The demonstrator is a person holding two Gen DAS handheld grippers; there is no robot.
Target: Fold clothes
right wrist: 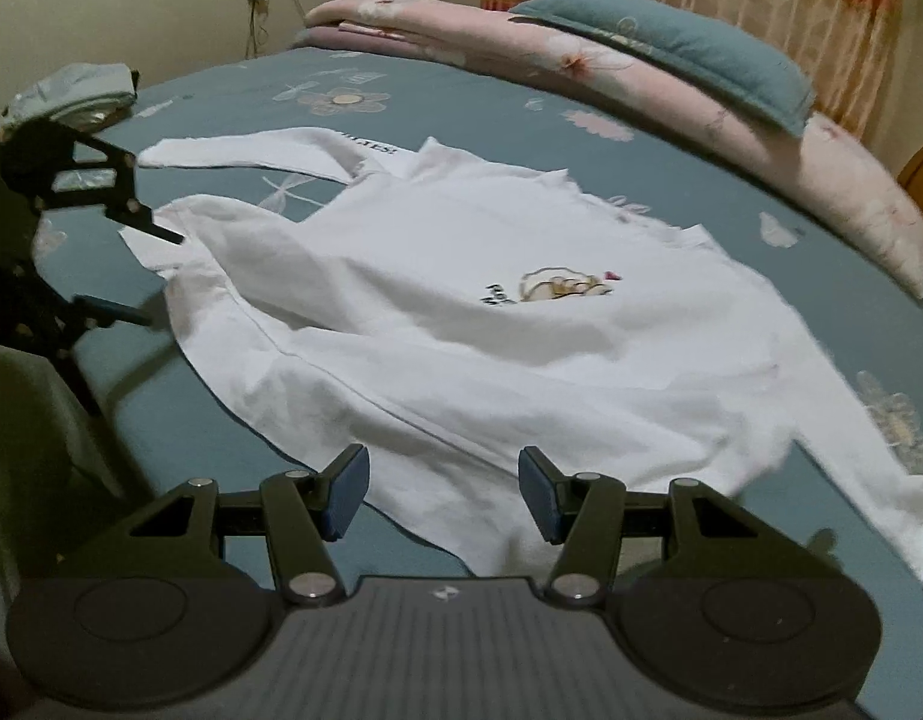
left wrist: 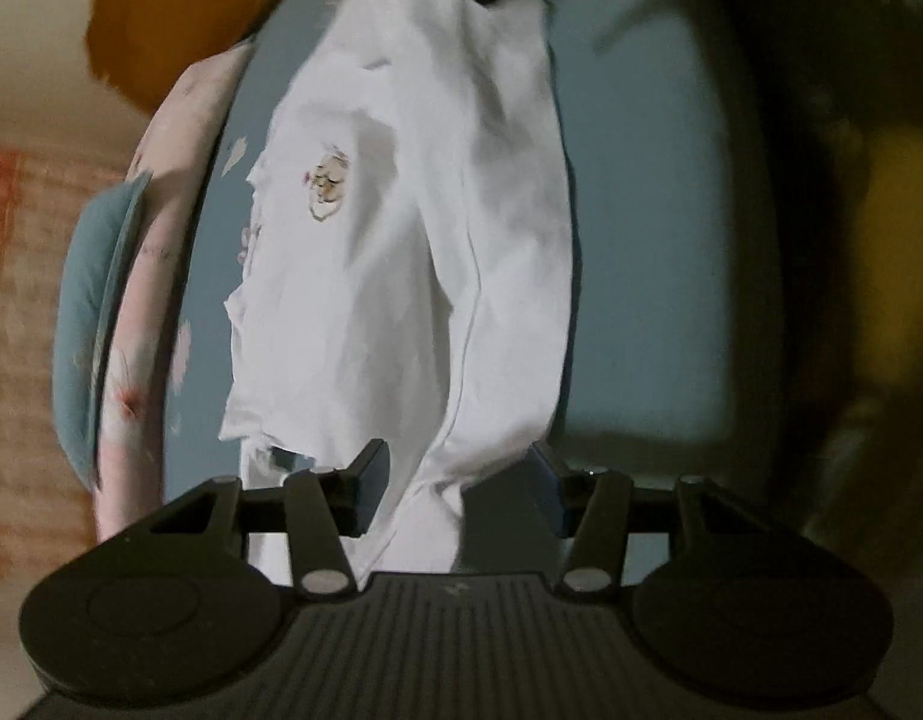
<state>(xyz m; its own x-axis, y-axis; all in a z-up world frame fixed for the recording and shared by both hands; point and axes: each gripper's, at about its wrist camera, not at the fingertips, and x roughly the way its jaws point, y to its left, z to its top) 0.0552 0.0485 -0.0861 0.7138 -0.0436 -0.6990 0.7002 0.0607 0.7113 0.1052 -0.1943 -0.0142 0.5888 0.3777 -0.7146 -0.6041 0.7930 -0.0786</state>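
Looking along the left tongs (left wrist: 452, 489), I see their jaws spread wide and gripping nothing, with an edge of the white long-sleeved shirt (left wrist: 401, 252) lying between and under them on the blue bed sheet (left wrist: 641, 210). The picture is blurred, so whether a pad touches the cloth I cannot tell. From the right wrist, the right tongs (right wrist: 440, 492) are just as wide open and empty, poised over the shirt's near hem. The shirt lies print side up beside the pink quilt (right wrist: 641, 78), one sleeve (right wrist: 239, 150) flung out beyond the body, wrinkles everywhere. No fold looks made yet; flattening, sleeves and body folds all seem left.
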